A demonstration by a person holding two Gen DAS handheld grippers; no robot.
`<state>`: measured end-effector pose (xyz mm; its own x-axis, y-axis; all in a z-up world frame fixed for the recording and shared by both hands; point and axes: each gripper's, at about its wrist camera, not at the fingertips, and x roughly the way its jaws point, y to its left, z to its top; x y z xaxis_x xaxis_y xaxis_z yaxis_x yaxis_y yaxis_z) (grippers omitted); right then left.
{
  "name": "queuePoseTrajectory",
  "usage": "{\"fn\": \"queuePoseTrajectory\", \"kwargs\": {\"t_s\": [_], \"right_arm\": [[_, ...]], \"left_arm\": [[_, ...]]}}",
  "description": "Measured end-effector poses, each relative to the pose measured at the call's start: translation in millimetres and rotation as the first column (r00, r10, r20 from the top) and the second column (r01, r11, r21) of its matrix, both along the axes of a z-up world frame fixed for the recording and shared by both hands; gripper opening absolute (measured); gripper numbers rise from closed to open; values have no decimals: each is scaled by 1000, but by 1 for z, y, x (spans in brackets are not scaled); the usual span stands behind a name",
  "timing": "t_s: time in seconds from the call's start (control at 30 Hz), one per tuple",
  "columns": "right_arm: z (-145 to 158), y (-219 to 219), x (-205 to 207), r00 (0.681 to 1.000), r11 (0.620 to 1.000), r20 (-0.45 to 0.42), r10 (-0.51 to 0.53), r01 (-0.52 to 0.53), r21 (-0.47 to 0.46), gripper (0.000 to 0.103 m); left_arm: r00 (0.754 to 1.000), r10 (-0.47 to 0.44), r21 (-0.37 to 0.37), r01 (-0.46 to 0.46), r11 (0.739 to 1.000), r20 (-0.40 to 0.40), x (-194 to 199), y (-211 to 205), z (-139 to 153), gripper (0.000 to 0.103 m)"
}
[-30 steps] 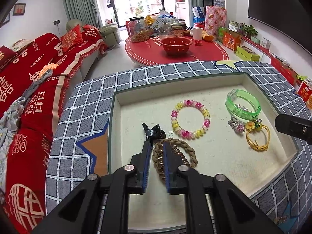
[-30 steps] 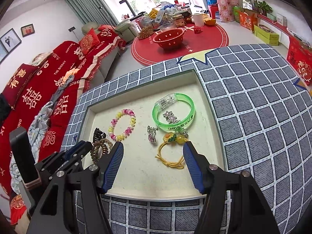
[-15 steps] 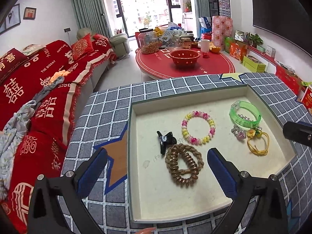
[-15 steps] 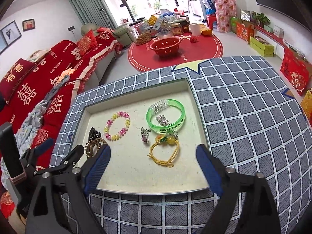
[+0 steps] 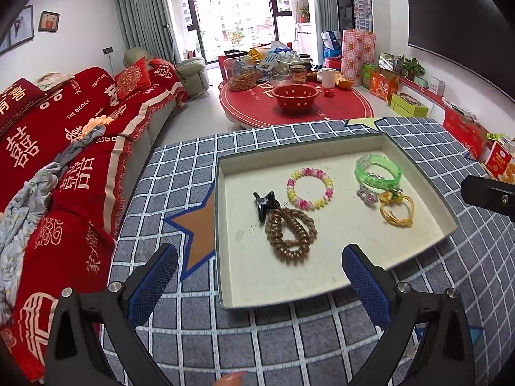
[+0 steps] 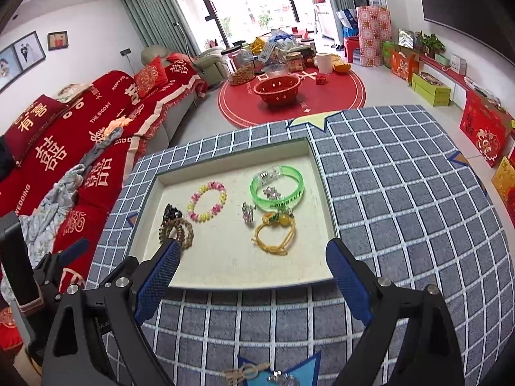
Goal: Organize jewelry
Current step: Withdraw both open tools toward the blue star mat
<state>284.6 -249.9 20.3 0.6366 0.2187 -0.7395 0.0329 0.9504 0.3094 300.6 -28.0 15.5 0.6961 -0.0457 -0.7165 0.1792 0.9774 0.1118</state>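
Observation:
A shallow cream tray (image 5: 322,273) (image 6: 225,276) sits on the grey checked tablecloth. In it lie a brown wooden bead bracelet (image 5: 289,231) (image 6: 175,231), a black hair clip (image 5: 264,204) (image 6: 172,214), a pink-yellow bead bracelet (image 5: 309,188) (image 6: 207,201), a green bangle (image 5: 378,172) (image 6: 276,186), a silver charm (image 5: 367,194) (image 6: 248,214) and a yellow cord bracelet (image 5: 397,209) (image 6: 273,231). My left gripper (image 5: 257,283) is open and empty, held back above the tray's near edge. My right gripper (image 6: 251,283) is open and empty near the tray's front edge.
More small jewelry (image 6: 257,374) lies on the cloth at the very front. A red sofa (image 5: 64,148) runs along the left. A round red table (image 5: 296,106) with a bowl and jars stands behind. The other gripper's body (image 5: 489,193) shows at right.
My left gripper opened off the brown bead bracelet, leaving it in the tray by the black clip, and pulled back. My right gripper also drew back and opened wider.

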Motion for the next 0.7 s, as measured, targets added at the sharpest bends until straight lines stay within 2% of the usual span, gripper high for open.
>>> {"fn": "queuePoseTrajectory", "kwargs": {"t_s": [0.3, 0.47, 0.7], "right_arm": [[-1, -6, -39, 999, 999, -18, 36, -36, -6, 93], [-5, -11, -62, 998, 998, -34, 54, -55, -7, 93], [-23, -12, -90, 994, 995, -72, 78, -81, -52, 93]], "left_arm": [[1000, -19, -36, 19, 999, -22, -32, -1, -2, 103], [994, -87, -67, 82, 994, -67, -56, -8, -15, 103], [984, -132, -62, 126, 990, -121, -82, -20, -39, 103]]}}
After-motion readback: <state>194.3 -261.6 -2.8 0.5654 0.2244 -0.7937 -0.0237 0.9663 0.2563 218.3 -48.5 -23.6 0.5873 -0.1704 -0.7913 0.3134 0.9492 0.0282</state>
